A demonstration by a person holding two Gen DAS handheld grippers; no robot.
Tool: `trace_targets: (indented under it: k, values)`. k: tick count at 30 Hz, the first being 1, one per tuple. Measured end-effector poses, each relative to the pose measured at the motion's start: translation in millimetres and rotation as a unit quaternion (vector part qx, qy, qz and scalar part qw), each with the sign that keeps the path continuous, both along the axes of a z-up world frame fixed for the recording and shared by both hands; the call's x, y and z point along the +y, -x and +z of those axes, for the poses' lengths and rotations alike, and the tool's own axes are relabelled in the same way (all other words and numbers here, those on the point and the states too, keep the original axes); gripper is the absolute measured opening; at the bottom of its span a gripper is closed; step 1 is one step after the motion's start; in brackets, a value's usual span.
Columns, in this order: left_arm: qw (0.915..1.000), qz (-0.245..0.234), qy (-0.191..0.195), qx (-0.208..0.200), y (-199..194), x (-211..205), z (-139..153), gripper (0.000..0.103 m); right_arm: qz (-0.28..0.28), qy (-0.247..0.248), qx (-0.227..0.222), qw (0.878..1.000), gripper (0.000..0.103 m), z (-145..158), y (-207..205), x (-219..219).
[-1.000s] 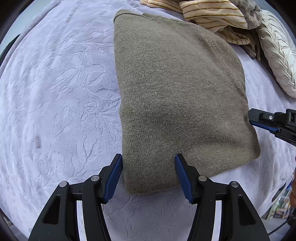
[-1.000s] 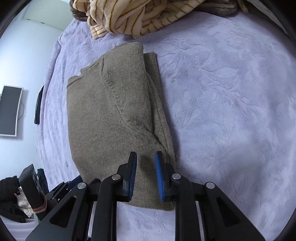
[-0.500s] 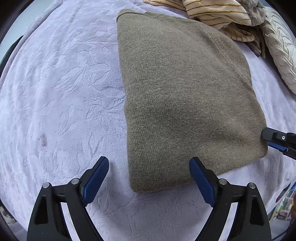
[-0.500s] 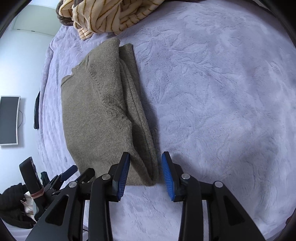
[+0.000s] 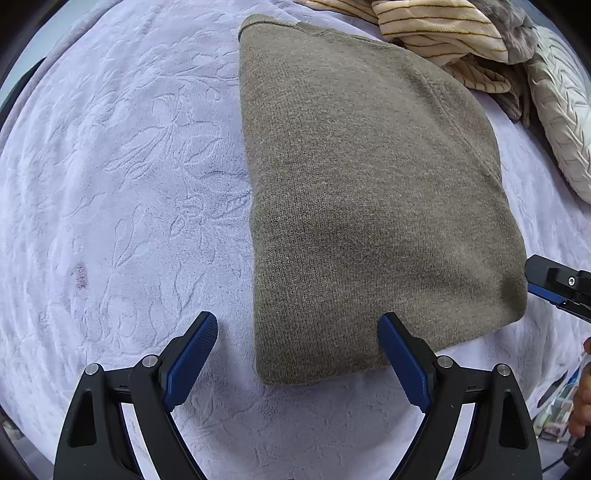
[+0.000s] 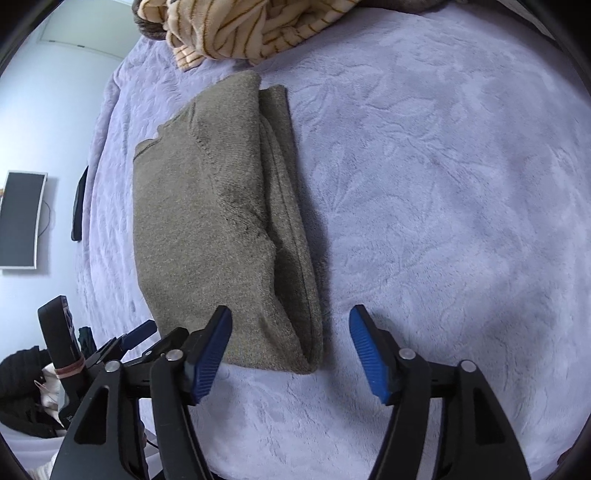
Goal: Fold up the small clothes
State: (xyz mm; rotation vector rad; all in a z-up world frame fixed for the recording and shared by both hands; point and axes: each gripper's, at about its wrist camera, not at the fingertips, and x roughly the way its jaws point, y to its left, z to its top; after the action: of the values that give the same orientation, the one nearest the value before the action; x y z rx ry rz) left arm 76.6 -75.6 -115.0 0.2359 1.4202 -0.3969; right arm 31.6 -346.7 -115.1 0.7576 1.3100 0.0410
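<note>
Both jaws stand spread, gripping nothing: the left gripper (image 5: pixel 297 345) straddles the near corner of the folded olive-brown knit sweater (image 5: pixel 369 192), mid-frame on the lilac embossed plush blanket (image 5: pixel 129 166); the right gripper (image 6: pixel 290 341) frames its layered edge. Pinching only the top layer would likely undo the fold; the striped cream garment (image 6: pixel 236 26) at the top edge could snag.

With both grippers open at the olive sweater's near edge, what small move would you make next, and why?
Probably back both off: the left gripper and right gripper are open and hold nothing, and the olive sweater lies folded flat on the lavender blanket.
</note>
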Motion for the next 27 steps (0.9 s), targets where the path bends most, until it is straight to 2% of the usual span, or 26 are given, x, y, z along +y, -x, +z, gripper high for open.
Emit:
trace_targets:
  k: [2,6,7,8,15,20,27]
  values:
    - [0.9997,0.009,0.021,0.01,-6,5,0,0.09,0.004,-0.002,-0.009,1.0,0.082,2,-3,1]
    - [0.996,0.031,0.08,0.025,-19,17,6,0.09,0.008,-0.003,-0.019,1.0,0.084,3,-9,1]
    - [0.995,0.035,0.09,0.029,-22,20,7,0.093,0.009,-0.002,-0.019,1.0,0.084,3,-10,1]
    - [0.9937,0.039,0.1,0.034,-27,23,8,0.103,0.009,-0.002,-0.019,1.0,0.084,2,-12,1]
    - [0.9915,0.029,0.121,0.039,-41,25,16,0.103,0.012,-0.014,-0.015,1.0,0.084,-2,-25,-5]
    - [0.9827,0.023,0.166,0.078,-51,26,10,0.103,0.022,-0.021,-0.026,0.999,0.084,0,-38,-10]
    - [0.9747,-0.012,0.198,0.104,-57,13,0,0.103,0.033,-0.05,-0.039,0.997,0.084,-9,-70,-20]
